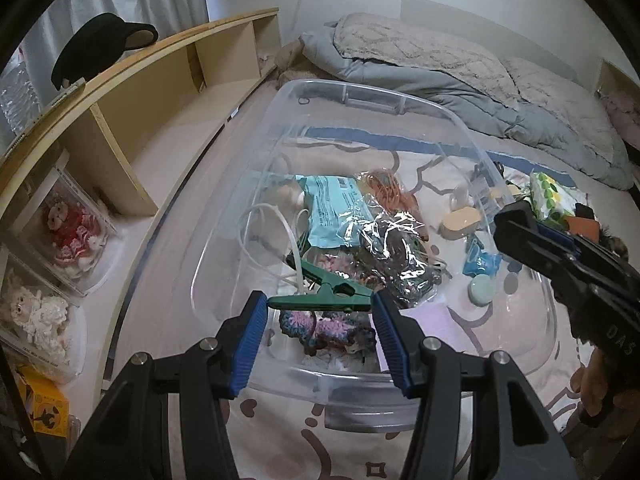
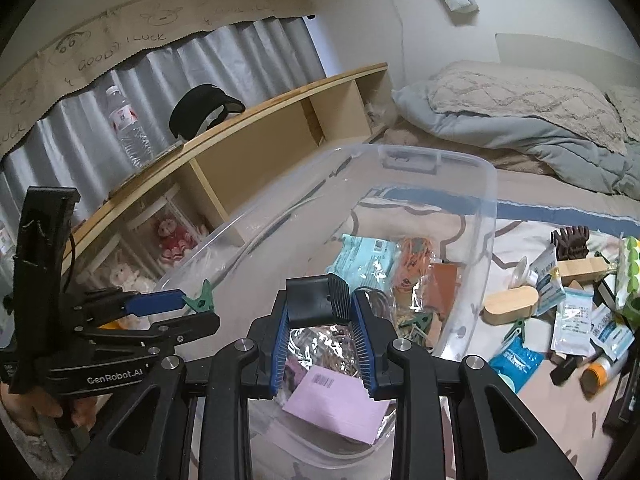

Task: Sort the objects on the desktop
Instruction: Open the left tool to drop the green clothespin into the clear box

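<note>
Holding two items over the clear plastic bin (image 1: 400,100), both mid-drop-off. I'm keeping the left gripper (image 1: 320,320) clenched on a green clothespin (image 1: 324,294), which is spanning crosswise between the blue pads, hanging above the near end of the bin, over a crocheted purple piece (image 1: 328,330) on the bin floor. I'm keeping the right gripper (image 2: 324,336) clamped on a small black ribbed block (image 2: 318,298), exact identity I cannot tell, and it is also sitting over the bin's near end, above a crinkly foil bag (image 2: 320,340) and a pink card (image 2: 340,404).

Bin is already carrying a teal packet (image 1: 332,212), white tubing (image 1: 260,232), an orange bundle (image 1: 388,192) and another green clip (image 2: 416,320). Still waiting on the bedspread outside the bin, on its right: a wooden oval case (image 2: 510,304), a brown hair claw (image 2: 570,242), sachets (image 2: 572,320), a blue pouch (image 2: 516,360) and an orange-capped tube (image 2: 600,372).

My read: I'm judging this as the deposit step, sort roughly midway. Next move is calling for letting both sets of jaws go with the items clear inside the rim, one at a time so nothing is bouncing out. The clothespin is light and may be snagging on a ribbed pad, so I'm planning a wide release. After that the right side is heading back to the loose pile.
</note>
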